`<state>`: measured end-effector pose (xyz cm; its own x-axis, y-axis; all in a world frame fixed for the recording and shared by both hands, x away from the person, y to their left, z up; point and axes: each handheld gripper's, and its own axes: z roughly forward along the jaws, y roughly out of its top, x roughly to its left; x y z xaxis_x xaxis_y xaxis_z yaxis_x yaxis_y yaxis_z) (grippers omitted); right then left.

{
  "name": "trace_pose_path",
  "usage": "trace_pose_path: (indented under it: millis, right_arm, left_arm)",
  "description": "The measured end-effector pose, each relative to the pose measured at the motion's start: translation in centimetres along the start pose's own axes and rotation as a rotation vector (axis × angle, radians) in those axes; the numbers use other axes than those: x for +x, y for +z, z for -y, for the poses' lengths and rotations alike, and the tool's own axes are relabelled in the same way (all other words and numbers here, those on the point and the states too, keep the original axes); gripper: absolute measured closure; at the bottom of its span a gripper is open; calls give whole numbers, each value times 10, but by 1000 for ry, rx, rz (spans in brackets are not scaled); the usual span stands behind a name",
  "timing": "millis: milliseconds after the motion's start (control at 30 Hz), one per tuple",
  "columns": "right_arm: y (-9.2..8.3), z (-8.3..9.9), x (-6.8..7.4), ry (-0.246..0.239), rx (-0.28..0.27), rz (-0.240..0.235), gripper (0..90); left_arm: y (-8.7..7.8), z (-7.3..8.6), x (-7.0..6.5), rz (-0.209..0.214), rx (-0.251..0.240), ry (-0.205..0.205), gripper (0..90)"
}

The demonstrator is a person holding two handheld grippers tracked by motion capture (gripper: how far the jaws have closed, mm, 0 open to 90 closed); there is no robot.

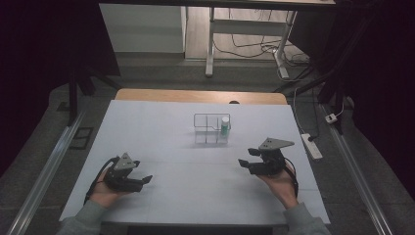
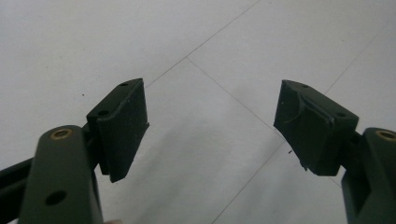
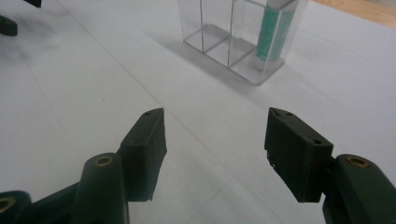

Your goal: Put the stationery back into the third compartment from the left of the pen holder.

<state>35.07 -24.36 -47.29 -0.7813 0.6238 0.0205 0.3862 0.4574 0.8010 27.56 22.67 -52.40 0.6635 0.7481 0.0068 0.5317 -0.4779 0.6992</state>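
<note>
A clear plastic organizer (image 1: 205, 128) with several compartments stands on the white table sheet (image 1: 195, 186), toward the back middle. A green-and-white tube (image 1: 224, 126) stands upright in its right-hand compartment. In the right gripper view the organizer (image 3: 219, 37) and the tube (image 3: 272, 35) sit ahead of the jaws, a little to the right. My right gripper (image 1: 244, 157) hovers at the table's right, jaws apart with nothing between them (image 3: 215, 149). At the front left, my left gripper (image 1: 146, 181) rests low, open and empty (image 2: 212, 121).
A wooden table edge (image 1: 200, 95) runs behind the white sheet. A power strip (image 1: 311, 145) and cables lie on the floor to the right. Desk legs (image 1: 210, 44) stand farther back. Open white surface lies between the two grippers.
</note>
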Motion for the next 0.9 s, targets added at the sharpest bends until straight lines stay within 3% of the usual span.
trace_pose_path:
  millis: [533,900]
  right_arm:
    - [-27,50,-9,50,28,59,362]
    - [-28,55,-12,43,36,67,354]
  left_arm:
    - [-2,0,-2,-1,-10,-2,253]
    - [-2,0,-3,-3,-8,2,253]
